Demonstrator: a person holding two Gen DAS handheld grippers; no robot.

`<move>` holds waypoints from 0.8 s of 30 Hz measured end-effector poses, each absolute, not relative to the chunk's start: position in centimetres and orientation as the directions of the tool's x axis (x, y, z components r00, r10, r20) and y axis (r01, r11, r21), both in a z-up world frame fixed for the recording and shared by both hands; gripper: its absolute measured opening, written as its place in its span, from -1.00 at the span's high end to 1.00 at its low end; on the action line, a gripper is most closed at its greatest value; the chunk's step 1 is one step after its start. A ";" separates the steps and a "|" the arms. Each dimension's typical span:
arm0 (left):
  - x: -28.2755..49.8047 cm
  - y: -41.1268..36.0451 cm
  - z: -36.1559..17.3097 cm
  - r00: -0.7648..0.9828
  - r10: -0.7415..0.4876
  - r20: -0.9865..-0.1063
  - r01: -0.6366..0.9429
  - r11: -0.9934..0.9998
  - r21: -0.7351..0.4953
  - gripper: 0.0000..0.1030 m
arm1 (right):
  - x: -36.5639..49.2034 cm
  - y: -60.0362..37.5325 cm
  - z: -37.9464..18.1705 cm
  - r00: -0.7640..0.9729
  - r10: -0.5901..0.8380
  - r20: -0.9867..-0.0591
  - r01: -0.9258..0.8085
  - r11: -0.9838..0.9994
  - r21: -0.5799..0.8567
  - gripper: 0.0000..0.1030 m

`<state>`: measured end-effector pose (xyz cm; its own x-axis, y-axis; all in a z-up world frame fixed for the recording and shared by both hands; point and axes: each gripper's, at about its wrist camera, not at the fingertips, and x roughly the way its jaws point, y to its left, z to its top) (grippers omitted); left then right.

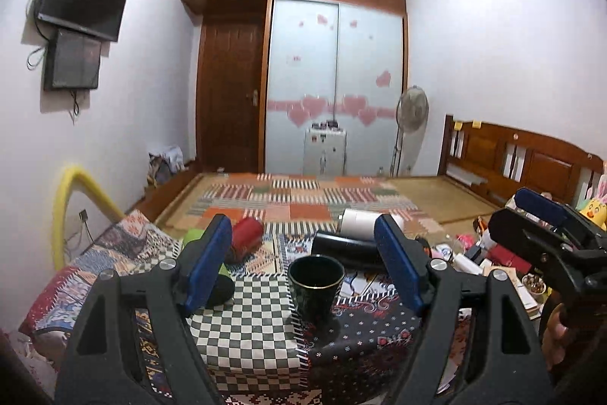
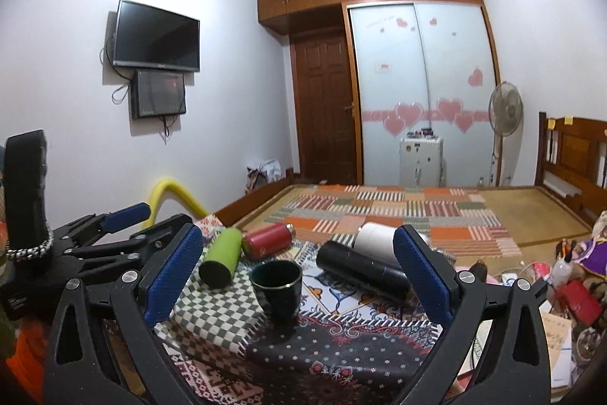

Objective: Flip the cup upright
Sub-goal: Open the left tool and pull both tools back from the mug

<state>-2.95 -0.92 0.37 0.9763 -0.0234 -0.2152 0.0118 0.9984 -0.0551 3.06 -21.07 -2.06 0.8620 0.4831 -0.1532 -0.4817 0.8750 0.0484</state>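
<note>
Standing spread and empty, the left tool frames the dark green cup between its blue pads without touching it. The right tool is likewise parted and holds nothing; the cup sits between its pads, nearer the left one, clear of both.

The cup rests mouth-up on the patterned cloth, at the seam beside a checked cloth. Judged from these views, it is already upright and the flip appears done.

Handling assessment: the cup looks glazed, with a thin pale rim line, probably ceramic. Expect it to be rigid, fairly light, slippery on the wall and liable to chip. It tapers toward the base, so a grip across the upper wall just under the rim seems safest; the soft bedding beneath may let it tip.

Beyond it lie a black cylinder, a white cylinder, a red bottle and a green bottle, all on their sides.

View differences: the right wrist camera shows the green bottle whole and its dark end; the left view hides most of it behind a pad. Each camera catches the other tool at its edge, jaws apart.
</note>
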 end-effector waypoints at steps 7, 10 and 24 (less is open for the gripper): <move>-6.0 -1.1 1.3 0.989 -0.003 -0.148 -0.005 0.998 -0.057 -0.65 | 0.8 -21.3 -1.3 0.874 0.475 -0.103 -0.472 0.880 0.048 -0.98; -6.8 -1.1 1.4 0.991 0.007 -0.135 -0.014 0.999 -0.050 -0.74 | 0.4 -21.4 -1.4 0.880 0.466 -0.091 -0.463 0.885 0.052 -1.00; -7.6 -1.3 1.1 0.993 0.021 -0.113 -0.025 0.999 -0.031 -0.99 | 0.0 -21.7 -2.0 0.880 0.464 -0.098 -0.459 0.886 0.070 -1.00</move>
